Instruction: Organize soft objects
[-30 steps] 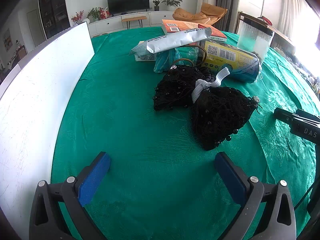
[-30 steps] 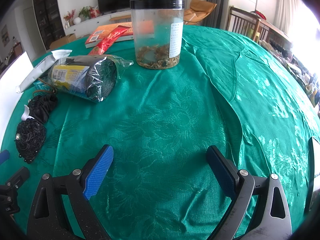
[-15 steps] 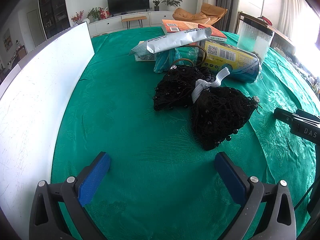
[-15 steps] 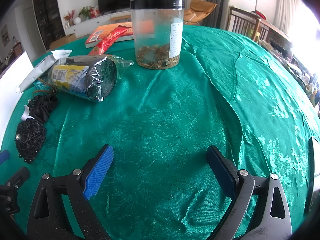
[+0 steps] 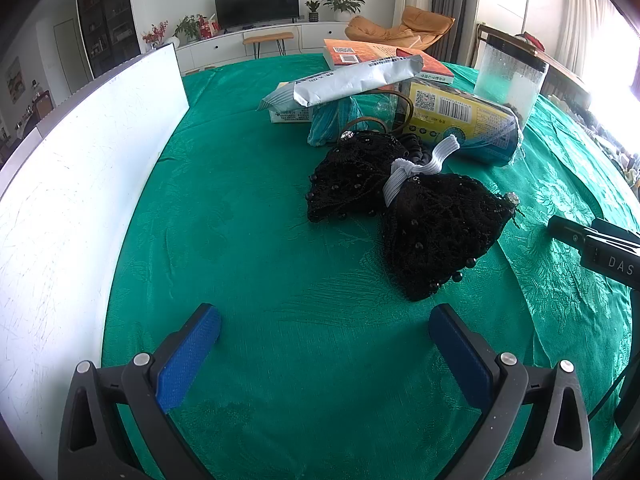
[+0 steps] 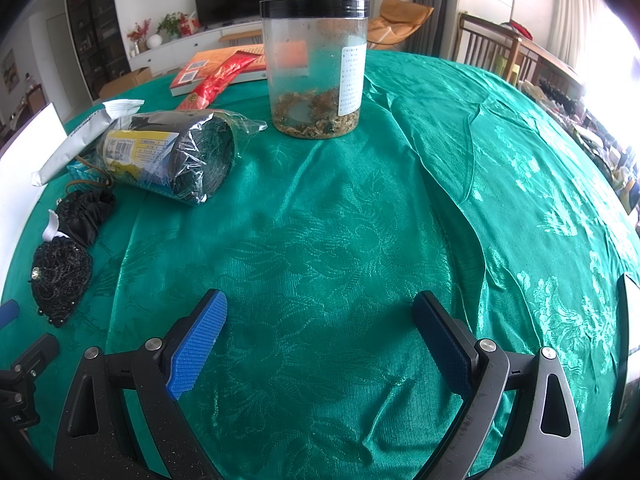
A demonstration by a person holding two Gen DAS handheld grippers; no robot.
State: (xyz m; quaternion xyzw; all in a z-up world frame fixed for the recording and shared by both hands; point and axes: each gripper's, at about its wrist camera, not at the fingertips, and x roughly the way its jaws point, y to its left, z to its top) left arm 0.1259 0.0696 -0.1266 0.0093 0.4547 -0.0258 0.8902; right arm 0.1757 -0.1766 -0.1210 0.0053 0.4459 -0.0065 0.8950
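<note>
A black beaded lace piece (image 5: 436, 232) with a white elastic band (image 5: 420, 164) lies on the green tablecloth (image 5: 260, 240), a little ahead and right of my left gripper (image 5: 324, 320). That gripper is open and holds nothing. The same black piece (image 6: 62, 268) lies at the far left in the right wrist view, beside a black scrunchie (image 6: 86, 210). My right gripper (image 6: 320, 308) stands open over bare cloth, well right of the black piece. Part of the right gripper's body (image 5: 596, 248) shows at the right edge of the left wrist view.
A white board (image 5: 72, 208) stands along the left. Behind the black piece lie a silver packet (image 5: 360, 80), a yellow wrapped roll (image 5: 460, 120), a teal pack (image 5: 336, 120) and an orange book (image 5: 360, 50). A clear jar (image 6: 316, 64) with a black lid stands mid-table.
</note>
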